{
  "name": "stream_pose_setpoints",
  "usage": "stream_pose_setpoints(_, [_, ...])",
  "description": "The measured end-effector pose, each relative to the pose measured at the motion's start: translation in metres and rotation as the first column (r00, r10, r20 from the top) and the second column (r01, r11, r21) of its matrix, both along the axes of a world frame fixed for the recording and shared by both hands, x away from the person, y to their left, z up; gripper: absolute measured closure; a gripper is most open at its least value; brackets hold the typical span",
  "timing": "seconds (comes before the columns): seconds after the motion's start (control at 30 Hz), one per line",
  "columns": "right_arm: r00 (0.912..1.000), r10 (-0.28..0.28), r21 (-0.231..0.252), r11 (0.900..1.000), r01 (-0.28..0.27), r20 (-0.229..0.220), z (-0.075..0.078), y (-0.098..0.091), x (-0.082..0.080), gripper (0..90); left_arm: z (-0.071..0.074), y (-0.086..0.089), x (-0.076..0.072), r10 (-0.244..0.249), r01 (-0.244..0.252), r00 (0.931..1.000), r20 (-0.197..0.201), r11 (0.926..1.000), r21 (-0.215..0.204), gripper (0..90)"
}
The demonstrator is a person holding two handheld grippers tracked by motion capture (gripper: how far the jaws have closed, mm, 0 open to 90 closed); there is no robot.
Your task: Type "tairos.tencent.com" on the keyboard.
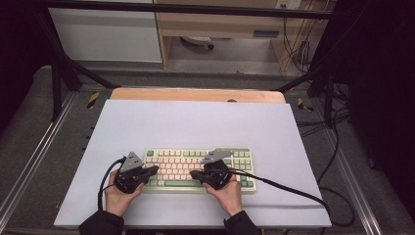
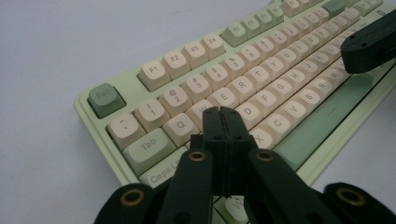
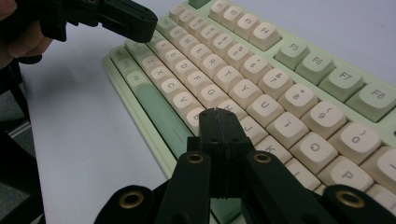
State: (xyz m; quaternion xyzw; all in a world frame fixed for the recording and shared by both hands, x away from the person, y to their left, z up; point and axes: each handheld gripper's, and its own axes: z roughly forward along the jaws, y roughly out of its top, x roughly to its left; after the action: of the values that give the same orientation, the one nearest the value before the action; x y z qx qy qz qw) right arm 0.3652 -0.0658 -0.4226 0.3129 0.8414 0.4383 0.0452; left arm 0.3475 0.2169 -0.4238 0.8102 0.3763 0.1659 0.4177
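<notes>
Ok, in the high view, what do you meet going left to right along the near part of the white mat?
Bare white mat → left gripper → keyboard → right gripper → black cable.

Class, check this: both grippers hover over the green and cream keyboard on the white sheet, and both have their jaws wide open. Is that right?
Not quite. The jaws are shut, not wide open: the left gripper and the right gripper each show their two black jaws pressed together in their own gripper views. The rest holds: both are over the keyboard on the white sheet.
</notes>
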Motion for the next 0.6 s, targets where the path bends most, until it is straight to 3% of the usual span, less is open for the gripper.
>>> stream_pose_setpoints(0.6, [0.9999,0.002,0.001,1.0,-0.002,-0.014,-0.012,0.008,0.005,90.0,-0.001,0.0,0.001,0.0,0.0,1.0,-0.001,1.0,0.001,89.8])
